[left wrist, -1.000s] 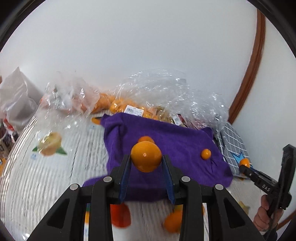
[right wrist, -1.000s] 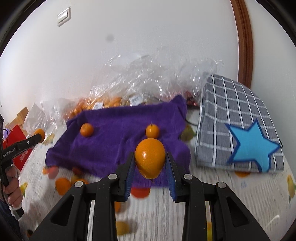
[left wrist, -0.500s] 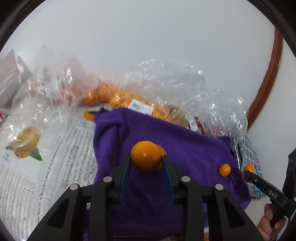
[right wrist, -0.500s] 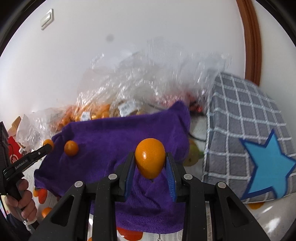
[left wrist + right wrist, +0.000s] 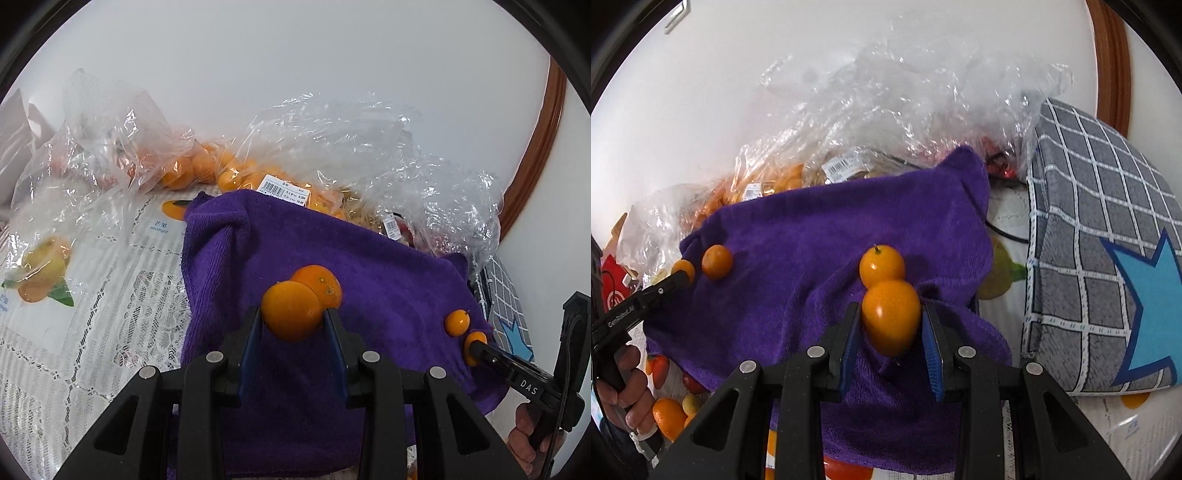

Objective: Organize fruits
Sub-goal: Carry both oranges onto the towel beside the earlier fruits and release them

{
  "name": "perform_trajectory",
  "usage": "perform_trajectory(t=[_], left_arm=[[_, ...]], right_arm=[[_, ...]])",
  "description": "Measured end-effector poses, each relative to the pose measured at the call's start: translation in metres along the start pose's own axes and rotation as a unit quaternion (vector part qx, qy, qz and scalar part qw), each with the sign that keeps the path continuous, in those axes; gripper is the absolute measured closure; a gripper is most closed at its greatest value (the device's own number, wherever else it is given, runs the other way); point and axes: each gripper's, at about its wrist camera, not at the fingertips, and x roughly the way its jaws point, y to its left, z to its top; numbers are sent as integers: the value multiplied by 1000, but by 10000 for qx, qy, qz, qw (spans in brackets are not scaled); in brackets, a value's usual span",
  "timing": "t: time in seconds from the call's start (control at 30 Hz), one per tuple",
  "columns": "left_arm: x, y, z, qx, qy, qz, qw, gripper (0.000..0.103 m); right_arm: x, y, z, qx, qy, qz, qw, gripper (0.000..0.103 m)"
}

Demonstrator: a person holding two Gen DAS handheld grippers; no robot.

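A purple towel (image 5: 388,280) lies spread on the table, also in the right wrist view as the towel (image 5: 798,258). My left gripper (image 5: 291,314) is shut on a small orange fruit (image 5: 290,308), low over the towel and just in front of a resting orange (image 5: 323,282). My right gripper (image 5: 892,312) is shut on an oval orange fruit (image 5: 891,317), right behind a resting orange (image 5: 882,265). Each view shows the other gripper from the side: the right gripper (image 5: 474,345) beside an orange (image 5: 457,322), the left gripper (image 5: 681,275) beside an orange (image 5: 717,261).
Crinkled clear plastic bags (image 5: 332,147) with several oranges (image 5: 199,170) lie behind the towel against the white wall. A grey checked cushion with a blue star (image 5: 1108,258) sits right of the towel. A lace tablecloth (image 5: 110,314) covers the table. Loose oranges (image 5: 666,417) lie by a hand (image 5: 624,387).
Both grippers have moved forward and down over the purple towel with their fruits still held. Each held fruit now sits close to a fruit resting on the towel.
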Motion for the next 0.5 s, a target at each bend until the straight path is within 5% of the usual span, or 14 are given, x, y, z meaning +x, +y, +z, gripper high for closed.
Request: perform_trajectory(t=[0.13,0.5], left_arm=[[1,-1,0,13,11,24,10000,70],[1,0,-1,73,16,77,9999,65]], right_arm=[[-2,4,0,-44,-97,-99,9999,57],[-22,9,-4,-141,-467,-644,9967,54]])
